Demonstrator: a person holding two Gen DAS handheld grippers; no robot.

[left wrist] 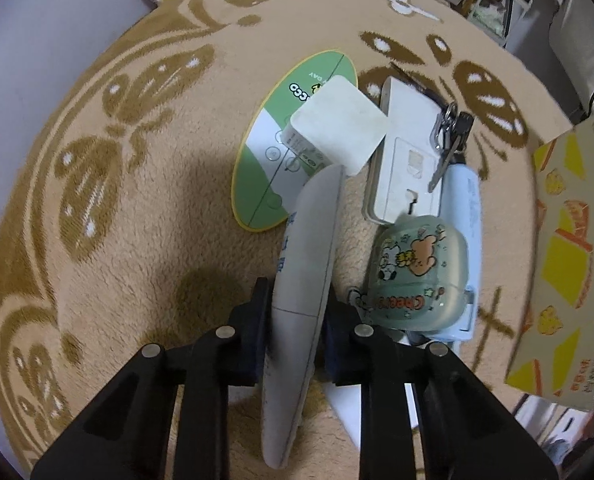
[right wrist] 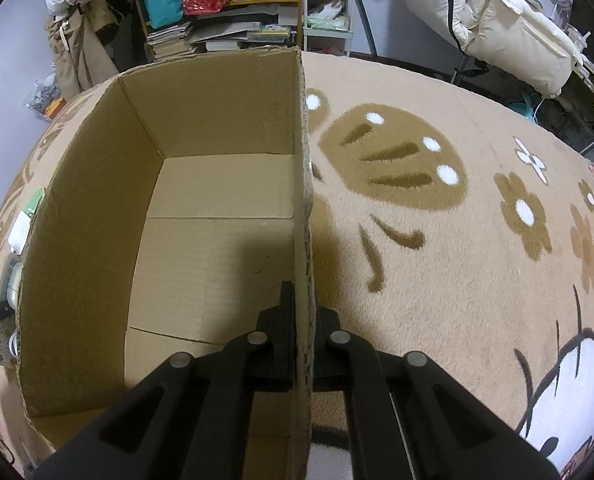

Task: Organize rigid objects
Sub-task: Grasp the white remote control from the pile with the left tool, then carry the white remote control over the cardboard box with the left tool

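The left claw (left wrist: 297, 312) is clenched on a flat pale-grey oblong object (left wrist: 309, 264), held on edge above the beige brown-patterned carpet (left wrist: 145, 216); the right claw (right wrist: 303, 334) is clamped on the wall of the open brown cardboard box (right wrist: 201, 128). The box is empty, so sorting has barely begun: a white square box (left wrist: 339, 128), keys (left wrist: 451, 136) and a green cartoon-print case (left wrist: 421, 272) remain on the carpet. Cluttered shelves (right wrist: 233, 20) stand beyond.

fuzzy pile rug (left wrist: 137, 240), matt corrugated cardboard box (right wrist: 217, 184).

Box interior (right wrist: 217, 240) appears unobstructed. Open rug (left wrist: 137, 260) lies left; white cube (left wrist: 339, 128) and keys (left wrist: 449, 136) crowd right.
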